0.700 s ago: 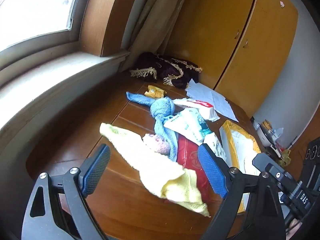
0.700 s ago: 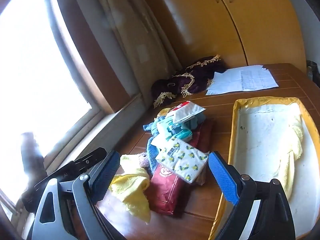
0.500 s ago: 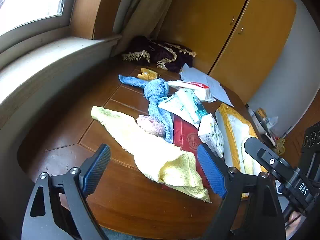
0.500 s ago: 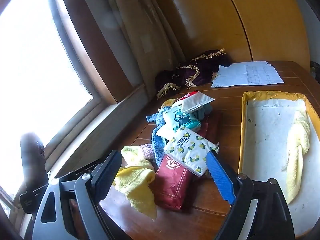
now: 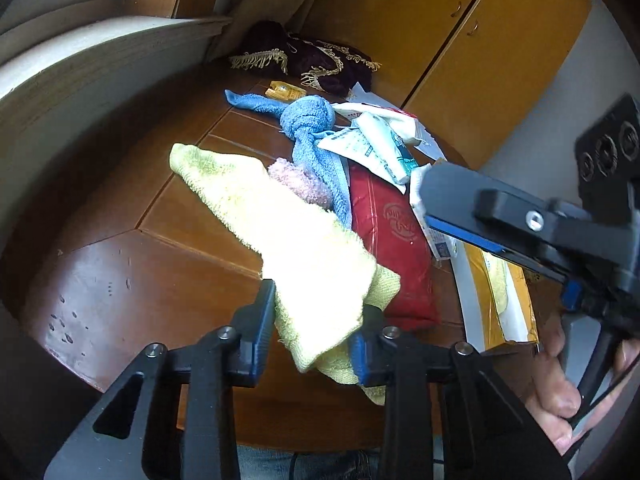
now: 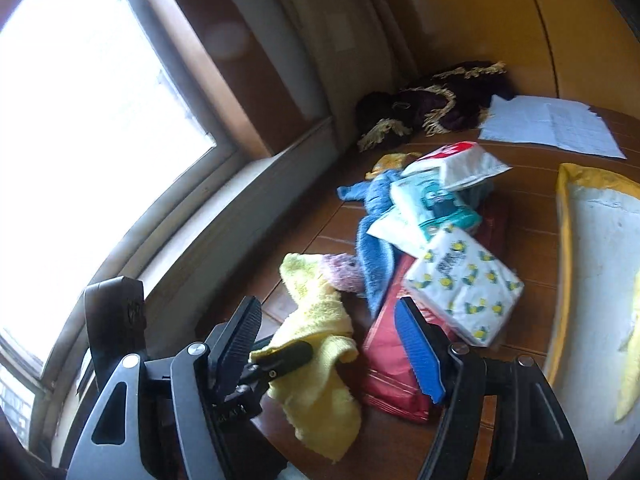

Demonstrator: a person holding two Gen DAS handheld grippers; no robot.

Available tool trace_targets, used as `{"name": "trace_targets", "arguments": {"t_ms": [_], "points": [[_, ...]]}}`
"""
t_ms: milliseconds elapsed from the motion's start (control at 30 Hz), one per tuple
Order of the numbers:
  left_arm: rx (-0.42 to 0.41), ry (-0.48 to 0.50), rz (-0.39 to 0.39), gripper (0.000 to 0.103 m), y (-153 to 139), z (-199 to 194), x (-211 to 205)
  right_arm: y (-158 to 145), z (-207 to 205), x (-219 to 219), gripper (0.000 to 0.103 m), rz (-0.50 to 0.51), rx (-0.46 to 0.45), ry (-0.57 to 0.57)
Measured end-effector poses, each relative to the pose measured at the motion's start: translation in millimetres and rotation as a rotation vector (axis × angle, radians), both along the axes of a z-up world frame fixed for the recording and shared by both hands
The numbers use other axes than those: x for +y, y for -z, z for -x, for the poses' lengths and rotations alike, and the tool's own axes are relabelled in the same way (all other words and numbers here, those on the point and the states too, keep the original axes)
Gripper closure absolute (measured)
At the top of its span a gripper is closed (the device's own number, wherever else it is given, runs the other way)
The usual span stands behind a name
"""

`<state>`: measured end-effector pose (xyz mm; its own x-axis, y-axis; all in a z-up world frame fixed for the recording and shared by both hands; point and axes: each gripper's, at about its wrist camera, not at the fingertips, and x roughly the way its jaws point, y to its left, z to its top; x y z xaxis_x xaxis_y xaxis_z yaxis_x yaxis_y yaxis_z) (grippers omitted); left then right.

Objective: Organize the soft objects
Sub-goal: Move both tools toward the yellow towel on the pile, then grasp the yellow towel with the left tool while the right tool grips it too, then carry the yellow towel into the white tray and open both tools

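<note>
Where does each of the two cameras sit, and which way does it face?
Left wrist: on the left gripper, facing along the table toward the cupboard; fingers clamp the yellow towel; right gripper and a hand show.
Right wrist: on the right gripper, open, facing the window; the left gripper shows low left.
Shared: yellow towel, blue towel, red pack.

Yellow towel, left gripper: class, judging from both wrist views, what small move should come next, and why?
Probably a short lift. The left gripper has its fingers closed on the near end of the yellow towel, while the far end lies on the table against the pink cloth. The right gripper is open and holds nothing. Raising the towel should free it for the tray.
</note>
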<state>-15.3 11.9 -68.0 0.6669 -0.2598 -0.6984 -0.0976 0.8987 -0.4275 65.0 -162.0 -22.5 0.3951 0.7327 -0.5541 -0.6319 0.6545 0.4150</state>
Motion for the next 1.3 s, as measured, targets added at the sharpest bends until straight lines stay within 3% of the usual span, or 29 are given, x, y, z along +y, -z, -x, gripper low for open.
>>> {"name": "trace_targets", "arguments": {"t_ms": [67, 167, 267, 300, 467, 667, 967, 1133, 1300], "points": [[-0.002, 0.001, -0.027, 0.074, 1.6, 0.9, 3.8, 6.5, -7.9, 25.5, 0.033, 0.06, 0.023, -0.063], [0.004, 0.015, -0.037, 0.074, 4.2, 5.1, 6.3, 14.9, -18.1, 59.3, 0.044, 0.125, 0.066, -0.085], [0.003, 0.023, -0.045, 0.074, 7.5, 7.1, 8.1, 29.9, -28.6, 82.9, 0.061, 0.164, 0.177, -0.116], [-0.002, 0.023, -0.039, 0.074, 8.5, 8.8, 8.4, 38.0, -31.7, 89.0, 0.075, 0.179, 0.195, -0.116], [-0.03, 0.041, -0.028, 0.078, 5.7, 14.5, 1.7, 44.0, -25.3, 87.0, 0.085, 0.184, 0.185, -0.109], [-0.116, 0.119, -0.043, 0.078, -28.4, 18.7, -32.0, 17.0, -14.1, 33.8, 0.09, 0.005, 0.2, -0.063], [-0.235, 0.354, -0.001, 0.078, -88.9, -11.7, -124.1, -52.0, 16.5, -83.6, 0.09, -0.232, 0.059, 0.144], [-0.246, 0.498, 0.014, 0.078, -97.5, -43.6, -184.6, -84.2, 15.9, -153.8, 0.09, -0.276, -0.027, 0.296], [-0.161, 0.634, 0.051, 0.078, -72.1, -85.5, -234.4, -82.4, 17.0, -215.6, 0.09, -0.225, -0.097, 0.485]]}}
